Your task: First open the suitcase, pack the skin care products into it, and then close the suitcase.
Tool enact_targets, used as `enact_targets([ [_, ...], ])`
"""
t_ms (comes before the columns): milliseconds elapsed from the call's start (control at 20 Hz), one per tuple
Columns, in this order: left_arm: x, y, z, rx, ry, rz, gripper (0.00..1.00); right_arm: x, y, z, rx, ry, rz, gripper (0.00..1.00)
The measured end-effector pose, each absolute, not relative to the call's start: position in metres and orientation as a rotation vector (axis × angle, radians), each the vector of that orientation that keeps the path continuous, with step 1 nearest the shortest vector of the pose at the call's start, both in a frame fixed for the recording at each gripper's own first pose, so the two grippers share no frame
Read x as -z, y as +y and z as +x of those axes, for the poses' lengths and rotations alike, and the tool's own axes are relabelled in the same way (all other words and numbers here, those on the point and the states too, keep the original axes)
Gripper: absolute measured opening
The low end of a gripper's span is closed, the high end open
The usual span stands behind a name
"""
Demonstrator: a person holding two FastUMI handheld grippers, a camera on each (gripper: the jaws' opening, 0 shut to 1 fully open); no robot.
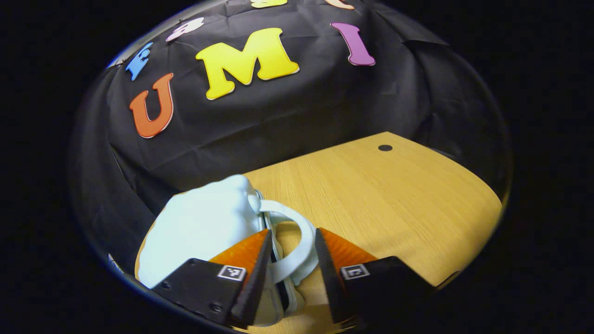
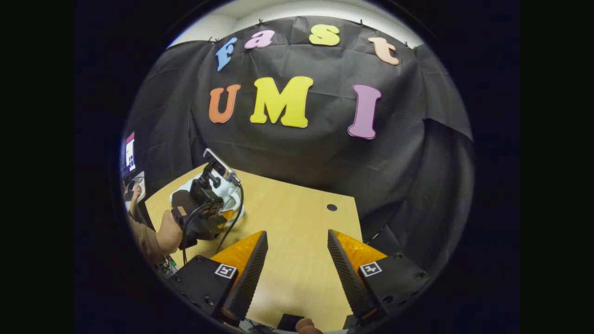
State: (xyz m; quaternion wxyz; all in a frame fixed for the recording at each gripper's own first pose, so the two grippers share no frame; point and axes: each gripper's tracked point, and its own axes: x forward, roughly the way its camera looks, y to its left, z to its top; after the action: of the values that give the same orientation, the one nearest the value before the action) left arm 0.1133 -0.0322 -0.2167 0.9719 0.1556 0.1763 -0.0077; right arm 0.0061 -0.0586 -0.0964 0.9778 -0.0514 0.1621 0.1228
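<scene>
A small white hard-shell suitcase lies on the wooden table at the lower left of the left gripper view, its two halves together. Its white loop handle curves through the gap between my left gripper's fingers, which stand apart around it without pressing, so the gripper is open. The right gripper view has the suitcase far left on the table, with the left gripper and a hand over it. My right gripper is open above bare wood with nothing between its fingers.
A round dark hole marks the table's far right corner. The black cloth wall runs behind the table. A lit screen stands beyond the table's left edge.
</scene>
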Motion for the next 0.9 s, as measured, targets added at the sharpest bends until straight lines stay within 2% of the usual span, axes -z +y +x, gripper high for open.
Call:
enact_targets([
  [50,0.202,-0.036,0.113,0.026,0.324,0.282,0.79,0.090,-0.056,0.008,-0.241,0.317,-0.095,0.77],
  [100,0.185,-0.038,0.111,0.028,0.298,0.248,0.93,0.084,-0.053,0.011,-0.230,0.305,-0.088,0.77],
  [150,0.167,-0.037,0.103,0.015,0.272,0.221,0.96,0.078,-0.050,0.014,-0.219,0.292,-0.080,0.77],
  [500,0.062,0.008,0.048,-0.025,0.153,0.061,0.99,0.018,0.021,0.034,-0.183,0.153,-0.026,0.77],
  [900,0.000,0.095,0.008,-0.114,0.076,0.034,0.99,-0.011,0.127,0.036,-0.265,0.072,-0.002,0.76],
])
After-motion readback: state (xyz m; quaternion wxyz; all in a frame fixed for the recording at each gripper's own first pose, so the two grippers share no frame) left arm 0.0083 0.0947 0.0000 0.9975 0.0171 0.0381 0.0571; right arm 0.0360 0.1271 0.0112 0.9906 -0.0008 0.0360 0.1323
